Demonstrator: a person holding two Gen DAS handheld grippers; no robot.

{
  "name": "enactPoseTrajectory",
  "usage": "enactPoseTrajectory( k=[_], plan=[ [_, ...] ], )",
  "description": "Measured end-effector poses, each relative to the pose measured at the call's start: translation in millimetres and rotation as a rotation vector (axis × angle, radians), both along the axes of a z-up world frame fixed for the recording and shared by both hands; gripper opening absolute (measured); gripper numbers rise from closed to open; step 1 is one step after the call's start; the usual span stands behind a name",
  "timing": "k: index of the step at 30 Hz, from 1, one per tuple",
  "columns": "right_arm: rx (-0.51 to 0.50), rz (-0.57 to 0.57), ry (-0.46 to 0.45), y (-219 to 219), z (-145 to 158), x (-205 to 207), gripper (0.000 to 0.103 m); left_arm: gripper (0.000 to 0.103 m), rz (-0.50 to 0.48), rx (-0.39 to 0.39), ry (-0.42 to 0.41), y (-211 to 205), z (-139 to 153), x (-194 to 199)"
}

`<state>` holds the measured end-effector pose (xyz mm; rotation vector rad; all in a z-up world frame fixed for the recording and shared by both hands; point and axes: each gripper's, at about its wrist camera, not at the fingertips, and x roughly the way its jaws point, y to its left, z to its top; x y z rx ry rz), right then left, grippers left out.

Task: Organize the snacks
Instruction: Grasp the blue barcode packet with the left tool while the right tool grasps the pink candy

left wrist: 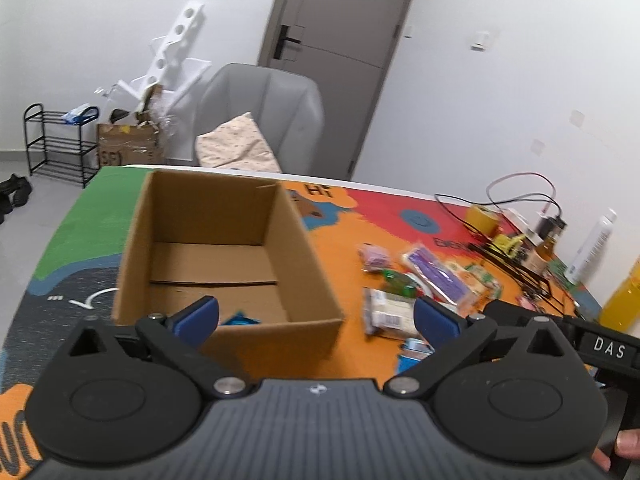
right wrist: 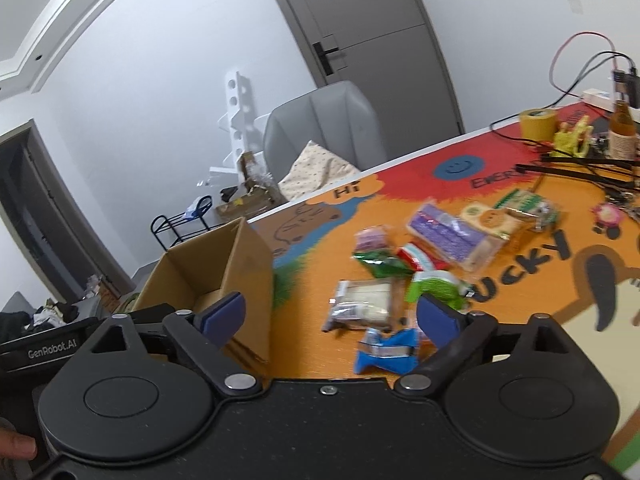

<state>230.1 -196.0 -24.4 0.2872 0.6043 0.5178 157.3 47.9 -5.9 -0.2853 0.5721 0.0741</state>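
Observation:
An open cardboard box (left wrist: 224, 248) stands on the colourful table mat, and a blue packet (left wrist: 239, 319) lies inside at its near wall. My left gripper (left wrist: 316, 316) is open over the box's near right corner, nothing between its blue pads. Several snack packets lie right of the box: a purple one (right wrist: 444, 234), green ones (right wrist: 382, 261), a pale clear-wrapped one (right wrist: 362, 300), a blue one (right wrist: 386, 350). My right gripper (right wrist: 330, 316) is open above the mat between the box (right wrist: 212, 276) and the packets, holding nothing.
At the table's far right stand a yellow tape roll (right wrist: 538, 123), a bottle (right wrist: 622, 128), cables (right wrist: 576, 168) and a white spray can (left wrist: 592, 246). A grey armchair (left wrist: 264, 116) with a cushion is behind the table. A hand (left wrist: 628, 446) holds the other gripper's body.

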Motion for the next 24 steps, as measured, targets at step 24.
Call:
enactPoseTrajectory(
  k=[24],
  plan=[
    [0.004, -0.133, 0.068, -72.1, -35.4, 18.1, 0.099, 0.1, -0.148, -0.025, 0.022, -75.4, -25.6, 27.6]
  ],
)
